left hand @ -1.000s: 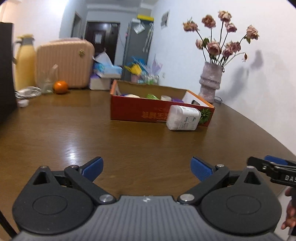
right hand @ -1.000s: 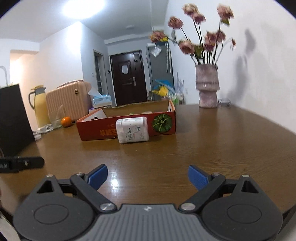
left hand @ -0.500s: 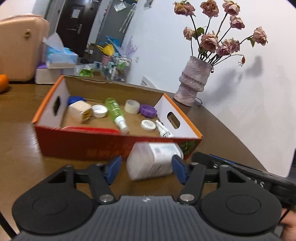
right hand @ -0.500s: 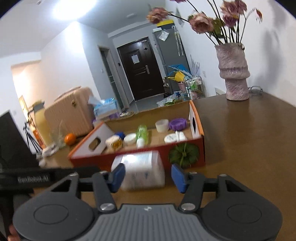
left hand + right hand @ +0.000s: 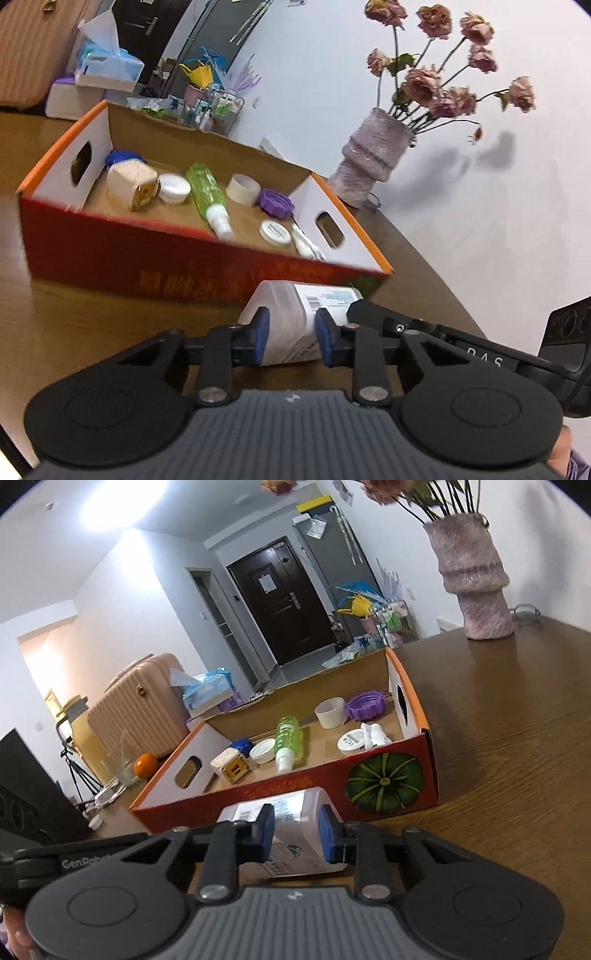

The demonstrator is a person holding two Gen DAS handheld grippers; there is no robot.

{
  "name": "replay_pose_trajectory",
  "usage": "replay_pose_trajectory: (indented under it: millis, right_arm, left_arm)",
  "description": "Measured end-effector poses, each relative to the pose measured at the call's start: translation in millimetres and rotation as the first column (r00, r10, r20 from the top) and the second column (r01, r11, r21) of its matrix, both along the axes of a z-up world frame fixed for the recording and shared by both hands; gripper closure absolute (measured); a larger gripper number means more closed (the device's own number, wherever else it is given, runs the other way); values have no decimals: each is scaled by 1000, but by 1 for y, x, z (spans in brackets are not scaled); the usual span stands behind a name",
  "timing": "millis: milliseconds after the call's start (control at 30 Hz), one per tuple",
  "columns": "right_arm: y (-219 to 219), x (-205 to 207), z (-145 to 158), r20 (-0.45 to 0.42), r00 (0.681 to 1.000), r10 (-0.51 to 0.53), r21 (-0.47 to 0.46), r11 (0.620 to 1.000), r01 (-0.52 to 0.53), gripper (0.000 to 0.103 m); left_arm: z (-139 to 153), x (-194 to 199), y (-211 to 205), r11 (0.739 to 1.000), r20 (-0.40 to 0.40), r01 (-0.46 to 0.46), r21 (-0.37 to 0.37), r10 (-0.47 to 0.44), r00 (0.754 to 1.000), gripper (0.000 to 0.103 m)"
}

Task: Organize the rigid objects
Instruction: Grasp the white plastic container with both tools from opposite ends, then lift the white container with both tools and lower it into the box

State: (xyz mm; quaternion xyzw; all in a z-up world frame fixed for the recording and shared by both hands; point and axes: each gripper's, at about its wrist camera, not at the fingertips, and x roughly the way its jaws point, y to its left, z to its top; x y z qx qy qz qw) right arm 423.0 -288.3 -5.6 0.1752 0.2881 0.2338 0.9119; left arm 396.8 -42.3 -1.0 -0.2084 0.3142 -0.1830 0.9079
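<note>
Both hand-held grippers — left (image 5: 289, 338) and right (image 5: 297, 830) — have just closed and squeeze the white plastic bottle (image 5: 286, 325) lying on the brown wooden desk (image 5: 517, 738), touching the red cardboard box (image 5: 129, 258).

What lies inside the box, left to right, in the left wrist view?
Blue item → beige cube → white lid → green spray bottle → white cup → purple lid → small white bottle.
</note>
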Motion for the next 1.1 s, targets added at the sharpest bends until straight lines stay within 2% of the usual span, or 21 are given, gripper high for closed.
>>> replay_pose_trajectory:
  millis: [100, 167, 300, 367, 467, 600, 667, 867, 933, 967, 1000, 1067, 1100]
  right_arm:
    - [1, -36, 4, 26, 1000, 16, -39, 999, -15, 79]
    - [1, -69, 2, 41, 999, 31, -45, 999, -29, 79]
    - [0, -127, -2, 71, 996, 57, -42, 998, -54, 76]
    - [1, -155, -3, 81, 994, 74, -58, 996, -69, 74]
    - [4, -189, -9, 59, 994, 89, -78, 993, -84, 74]
    - [3, -218, -20, 27, 995, 92, -56, 994, -90, 74]
    - [1, -229, -19, 33, 995, 92, -54, 994, -90, 74]
    - [-4, -244, -19, 36, 995, 96, -49, 994, -94, 71]
    - [-6, -249, -18, 43, 995, 89, -45, 995, -87, 71]
    - [-7, -251, -18, 48, 995, 87, -41, 996, -85, 70]
    - [-8, -252, -17, 52, 995, 86, -38, 996, -84, 69]
    - [-10, -254, -16, 64, 996, 68, -34, 997, -66, 66]
    - [-11, -253, -15, 71, 996, 54, -30, 998, -52, 60]
  left_arm:
    - [-2, -39, 3, 1000, 16, 0, -11, 0, 1000, 76]
    - [-1, -71, 1, 1000, 39, -2, 13, 1, 999, 76]
    - [6, -134, -13, 988, 81, 17, 154, -30, 996, 76]
    - [5, -159, -15, 982, 67, 30, 187, -43, 997, 76]
    - [-3, -184, -12, 983, 15, 32, 180, -35, 999, 75]
    - [-6, -206, -9, 988, -4, 16, 154, -15, 1000, 75]
    - [-4, -216, -12, 986, 14, 20, 167, -23, 1000, 75]
    - [-13, -228, -14, 990, -27, 22, 141, -18, 999, 74]
    - [-11, -230, -13, 990, -22, 7, 139, -4, 1000, 66]
    - [-9, -230, -11, 991, -21, 0, 132, 2, 1000, 55]
    - [-8, -230, -10, 992, -19, -9, 126, 12, 1000, 49]
    - [-6, -228, -6, 992, -13, -31, 121, 33, 999, 48]
    - [-5, -226, -4, 992, -15, -39, 120, 42, 999, 46]
